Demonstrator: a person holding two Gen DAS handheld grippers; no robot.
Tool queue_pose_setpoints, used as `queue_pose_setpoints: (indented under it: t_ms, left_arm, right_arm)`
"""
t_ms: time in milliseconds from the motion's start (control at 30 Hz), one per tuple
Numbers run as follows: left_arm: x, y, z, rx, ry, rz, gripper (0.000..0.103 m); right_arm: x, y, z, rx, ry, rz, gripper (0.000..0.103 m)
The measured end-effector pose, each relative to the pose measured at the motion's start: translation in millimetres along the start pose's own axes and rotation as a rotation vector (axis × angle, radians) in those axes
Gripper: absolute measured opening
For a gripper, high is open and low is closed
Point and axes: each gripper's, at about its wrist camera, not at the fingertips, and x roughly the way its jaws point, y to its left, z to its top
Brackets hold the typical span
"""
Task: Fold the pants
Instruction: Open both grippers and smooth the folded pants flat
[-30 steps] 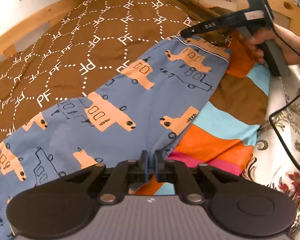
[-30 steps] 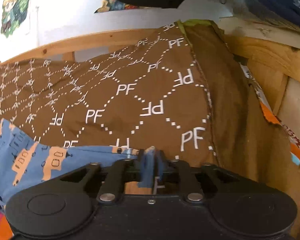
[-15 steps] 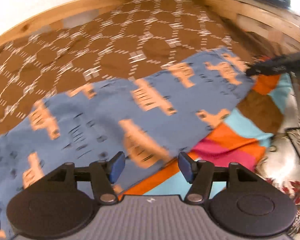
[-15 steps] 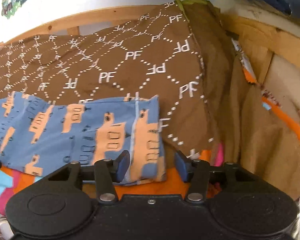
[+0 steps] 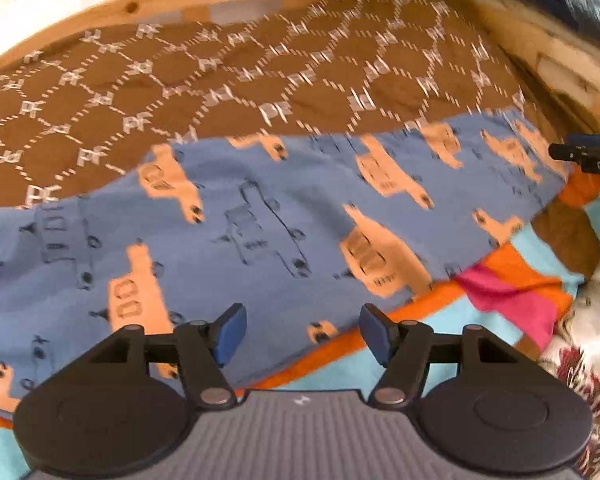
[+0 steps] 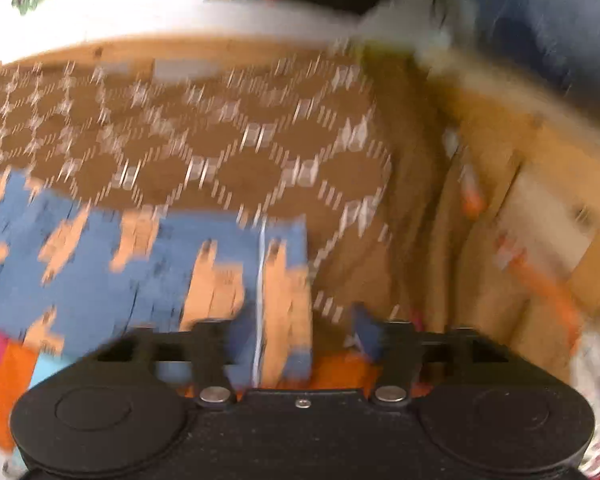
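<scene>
Left wrist view: the left gripper (image 5: 300, 332), a black two-finger tool with blue pads, has its jaws spread wide and holds nothing. Beyond it, the blue cotton pants printed with orange and outlined vehicles (image 5: 260, 236) lie stretched flat across the bed, reaching from the left edge of the frame to the far right. They rest partly on a brown quilt with a white dotted lattice and "PF" lettering (image 5: 220, 80) and partly on a striped cloth of orange, turquoise and pink bands (image 5: 508, 288). A pale wooden bed frame (image 5: 100, 28) borders the quilt behind. The black tip of the right gripper (image 5: 584, 154) shows at the right edge, beside the far end of the pants. Right wrist view, heavily motion-blurred: the right gripper (image 6: 296, 338) likewise has its jaws apart and empty, poised over the hemmed end of the pants (image 6: 148, 264), which overlaps the quilt (image 6: 220, 140) and the striped cloth (image 6: 4, 384).
</scene>
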Motion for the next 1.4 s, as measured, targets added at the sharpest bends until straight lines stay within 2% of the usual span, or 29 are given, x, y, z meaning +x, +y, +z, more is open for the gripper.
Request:
queue_pose_setpoints:
  t_ms: [67, 133, 167, 233, 300, 433, 500, 567, 633, 700, 733, 767, 800, 900, 1000, 1033, 1133, 1267, 1333, 1400]
  left_arm:
    - [-1, 5, 3, -0.005, -0.005, 0.061, 0.071]
    - [6, 10, 5, 0.012, 0.037, 0.173, 0.067]
    - [9, 16, 3, 0.009, 0.057, 0.202, 0.065]
    - [10, 34, -3, -0.051, 0.099, 0.222, 0.062]
    - [3, 52, -11, -0.123, 0.101, 0.222, 0.063]
    - [-12, 72, -24, -0.11, 0.111, 0.298, 0.064]
    - [-16, 79, -25, -0.113, 0.115, 0.336, 0.062]
    - [-23, 84, -20, -0.153, 0.102, 0.326, 0.06]
    - [-30, 85, -15, -0.168, 0.055, 0.31, 0.065]
    - [-22, 85, -9, -0.117, 0.092, 0.381, 0.064]
    - [-14, 89, -9, -0.108, 0.147, 0.431, 0.061]
    - [-10, 95, -11, -0.114, 0.181, 0.441, 0.06]
    - [-12, 102, -15, -0.125, 0.167, 0.419, 0.06]
    - [-20, 108, -18, -0.12, 0.167, 0.435, 0.049]
    - [-35, 104, -17, -0.126, 0.176, 0.448, 0.049]
    - [-42, 101, -15, -0.137, 0.158, 0.426, 0.055]
    - [-56, 84, 4, -0.122, 0.009, 0.306, 0.071]
    - [-29, 62, 54, -0.064, -0.126, 0.23, 0.071]
    - [-2, 64, 80, -0.092, -0.1, 0.242, 0.071]
    - [29, 78, 92, -0.167, 0.01, 0.282, 0.068]
  right_arm:
    - [-8, 15, 3, -0.041, -0.089, -0.013, 0.077]
    - [-7, 33, 3, -0.089, -0.1, 0.051, 0.074]
    - [-5, 43, 2, -0.116, -0.087, 0.085, 0.071]
    - [-1, 60, -6, -0.153, -0.056, 0.157, 0.07]
    - [-2, 70, -12, -0.161, -0.054, 0.226, 0.07]
    - [-7, 103, -18, -0.225, -0.052, 0.339, 0.07]
    - [-7, 118, -16, -0.242, -0.044, 0.363, 0.07]
    - [-6, 131, -11, -0.23, -0.04, 0.398, 0.07]
    - [-5, 141, -5, -0.218, -0.041, 0.42, 0.071]
    - [2, 155, -5, -0.27, 0.011, 0.423, 0.072]
    - [9, 162, -10, -0.311, 0.051, 0.399, 0.072]
    - [12, 161, -15, -0.311, 0.054, 0.396, 0.073]
    - [14, 154, -17, -0.28, 0.057, 0.398, 0.073]
    - [16, 139, -15, -0.248, 0.074, 0.363, 0.073]
    - [13, 127, -15, -0.212, 0.067, 0.359, 0.074]
    - [10, 124, -13, -0.188, 0.051, 0.365, 0.074]
    - [7, 124, -3, -0.124, -0.006, 0.392, 0.074]
    - [23, 148, 18, -0.092, 0.009, 0.452, 0.074]
    - [34, 165, 27, -0.089, 0.022, 0.444, 0.074]
    - [44, 181, 29, -0.1, 0.067, 0.454, 0.074]
